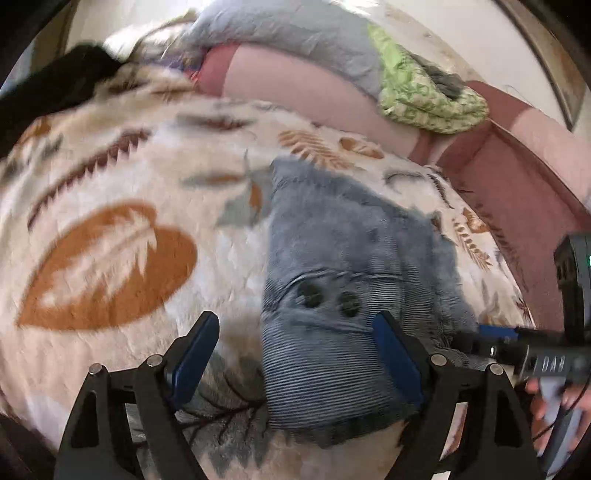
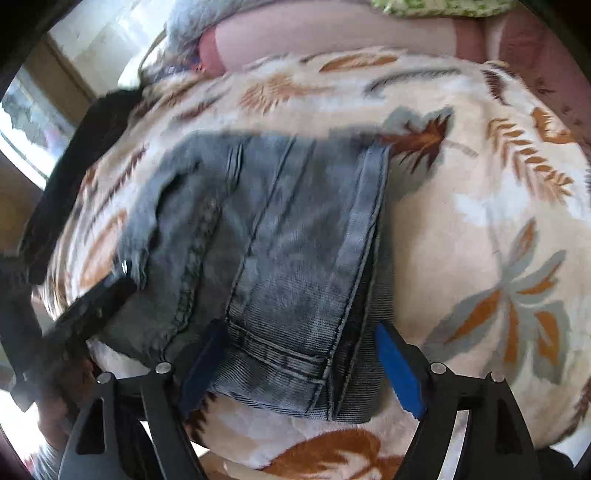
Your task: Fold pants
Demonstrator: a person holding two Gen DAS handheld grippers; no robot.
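The grey-blue denim pants (image 1: pixel 343 280) lie folded into a compact bundle on a cream blanket with a leaf print (image 1: pixel 122 192). Two dark buttons show on the elastic waistband near me. My left gripper (image 1: pixel 299 354) is open, its jaws spread over the near left part of the bundle, not holding it. In the right wrist view the pants (image 2: pixel 280 251) show a hemmed leg end nearest me. My right gripper (image 2: pixel 303 365) is open, its jaws spread around that near end. The right gripper also shows in the left wrist view (image 1: pixel 524 350), at the bundle's right edge.
A pink sofa back (image 1: pixel 314 88) runs behind the blanket, with a grey cloth (image 1: pixel 295 33) and a green patterned cloth (image 1: pixel 424 92) on it. A dark garment (image 1: pixel 55 85) lies at the far left. The left gripper's body (image 2: pixel 85 310) is at the pants' left side.
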